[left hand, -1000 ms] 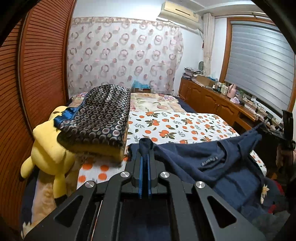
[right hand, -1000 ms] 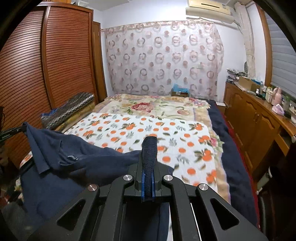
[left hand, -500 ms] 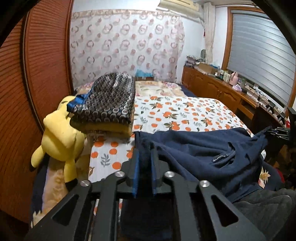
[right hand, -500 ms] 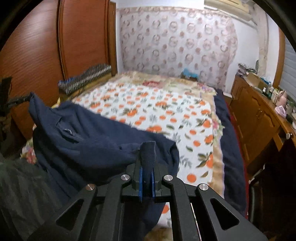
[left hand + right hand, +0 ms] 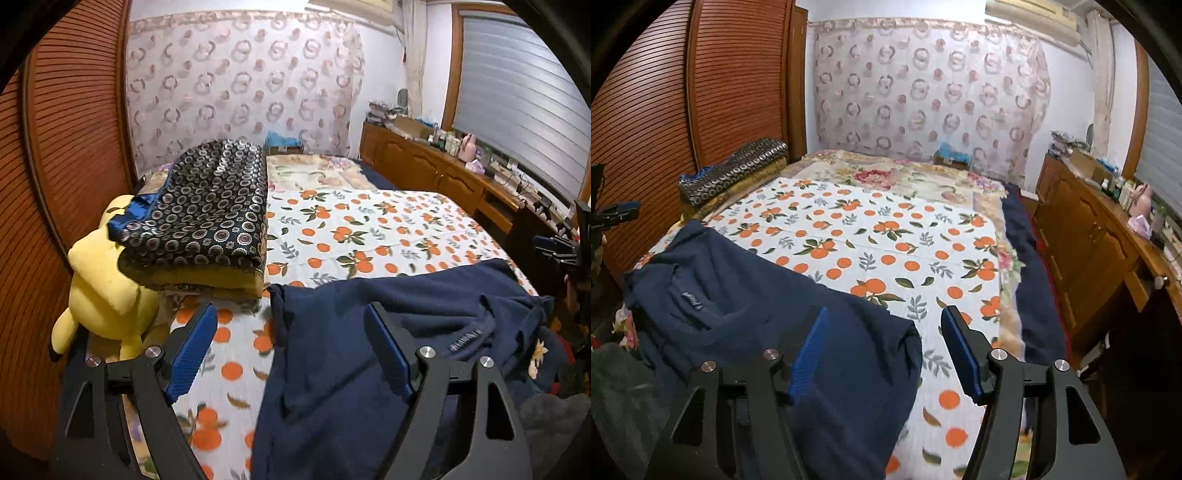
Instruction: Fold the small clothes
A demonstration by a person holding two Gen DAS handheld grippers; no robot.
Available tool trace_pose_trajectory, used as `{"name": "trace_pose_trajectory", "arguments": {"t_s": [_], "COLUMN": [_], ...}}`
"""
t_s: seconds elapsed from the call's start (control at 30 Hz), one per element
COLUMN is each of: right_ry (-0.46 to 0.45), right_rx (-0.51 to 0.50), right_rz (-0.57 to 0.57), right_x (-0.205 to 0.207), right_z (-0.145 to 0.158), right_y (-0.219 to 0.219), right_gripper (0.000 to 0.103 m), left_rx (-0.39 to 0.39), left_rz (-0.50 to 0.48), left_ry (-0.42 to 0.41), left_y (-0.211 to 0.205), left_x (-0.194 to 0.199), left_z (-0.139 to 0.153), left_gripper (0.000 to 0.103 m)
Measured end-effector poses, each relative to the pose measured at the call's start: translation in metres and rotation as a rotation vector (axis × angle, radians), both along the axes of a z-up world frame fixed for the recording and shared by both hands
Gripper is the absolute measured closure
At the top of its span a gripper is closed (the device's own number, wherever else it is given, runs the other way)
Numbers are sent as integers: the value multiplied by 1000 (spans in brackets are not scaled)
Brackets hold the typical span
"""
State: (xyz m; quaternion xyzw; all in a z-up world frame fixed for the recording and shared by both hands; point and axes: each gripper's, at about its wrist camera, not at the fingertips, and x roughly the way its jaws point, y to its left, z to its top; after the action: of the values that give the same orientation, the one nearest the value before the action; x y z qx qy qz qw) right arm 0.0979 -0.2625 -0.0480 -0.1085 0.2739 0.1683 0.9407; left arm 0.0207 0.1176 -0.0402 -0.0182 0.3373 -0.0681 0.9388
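Both your grippers are spread wide over the navy blue knit garment [image 5: 388,332], gripping nothing.

Your left gripper [image 5: 291,347] has its blue-padded fingers [image 5: 192,347] well apart, straddling the garment's left edge; the cloth lies flat on the white bedspread printed with oranges [image 5: 369,229]. Your right gripper [image 5: 884,350] is likewise parted, with the garment's right corner lying between and below its fingers [image 5: 809,350]. The garment spreads across the near end of the bed, its small label [image 5: 691,298] showing near the collar. Farther left, a folded dark blanket patterned with circles [image 5: 207,210] sits on the bed, touching a yellow plush toy [image 5: 107,280] beside the brown slatted wardrobe [image 5: 731,81].
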Motion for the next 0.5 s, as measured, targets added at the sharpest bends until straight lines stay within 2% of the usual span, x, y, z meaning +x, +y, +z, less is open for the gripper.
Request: {"name": "trace_pose_trajectory", "arguments": {"t_s": [0.17,0.3,0.5], "right_ry": [81,130,192], "right_rx": [14,27,23], "right_rz": [-19,-27,-43], "right_x": [43,57,71], "right_z": [-29,-45,-62], "right_y": [6,3,2], "right_gripper": [38,38,38], "left_rx": [39,62,13], "left_rz": [9,-2,-29], "left_ry": [56,113,200], "left_y": [1,0,-1], "left_x": [35,57,76], "left_z": [-19,-38,-63], "left_gripper": [21,21,21]}}
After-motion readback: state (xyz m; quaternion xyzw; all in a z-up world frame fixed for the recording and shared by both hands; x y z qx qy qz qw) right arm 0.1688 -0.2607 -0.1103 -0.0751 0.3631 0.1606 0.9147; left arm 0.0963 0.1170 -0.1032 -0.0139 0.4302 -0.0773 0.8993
